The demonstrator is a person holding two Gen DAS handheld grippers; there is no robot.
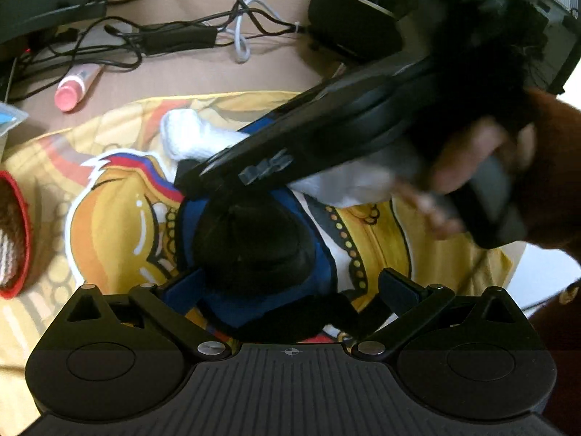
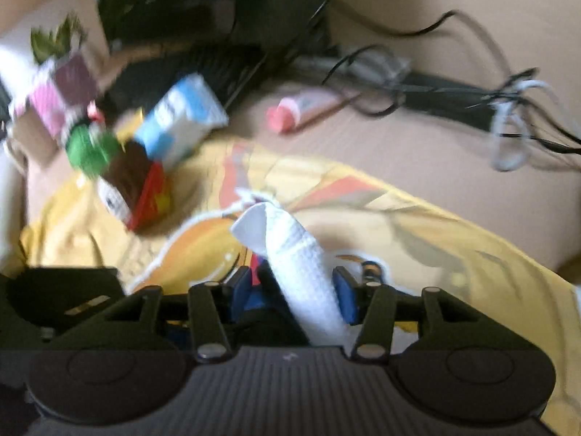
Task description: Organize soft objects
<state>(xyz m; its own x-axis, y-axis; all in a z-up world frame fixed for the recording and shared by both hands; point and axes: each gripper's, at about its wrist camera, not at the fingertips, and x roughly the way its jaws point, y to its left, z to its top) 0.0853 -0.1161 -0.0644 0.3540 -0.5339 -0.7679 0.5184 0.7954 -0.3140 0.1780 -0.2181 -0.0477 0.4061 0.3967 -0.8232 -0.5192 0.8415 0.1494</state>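
A yellow printed cloth [image 1: 109,225] is spread over the tan surface. On it lies a soft blue and black pad [image 1: 254,247]. My left gripper [image 1: 290,283] straddles the pad with its jaws wide; bare cloth shows between the pad and the right finger [image 1: 399,287]. The right gripper's black body [image 1: 326,134], held by a hand [image 1: 464,160], crosses above the pad. In the right wrist view a white waffle cloth [image 2: 301,254] stands up between the blue pads of my right gripper [image 2: 293,287]. Those jaws stand half apart, the left pad [image 2: 241,290] clear of the cloth.
A pink tube [image 1: 72,87] and tangled cables [image 1: 174,36] lie beyond the yellow cloth. A red-rimmed knitted item [image 1: 14,232] sits at the left edge. A blue-white carton [image 2: 181,123], a green object [image 2: 90,149] and a brown-red box [image 2: 138,189] crowd the far left.
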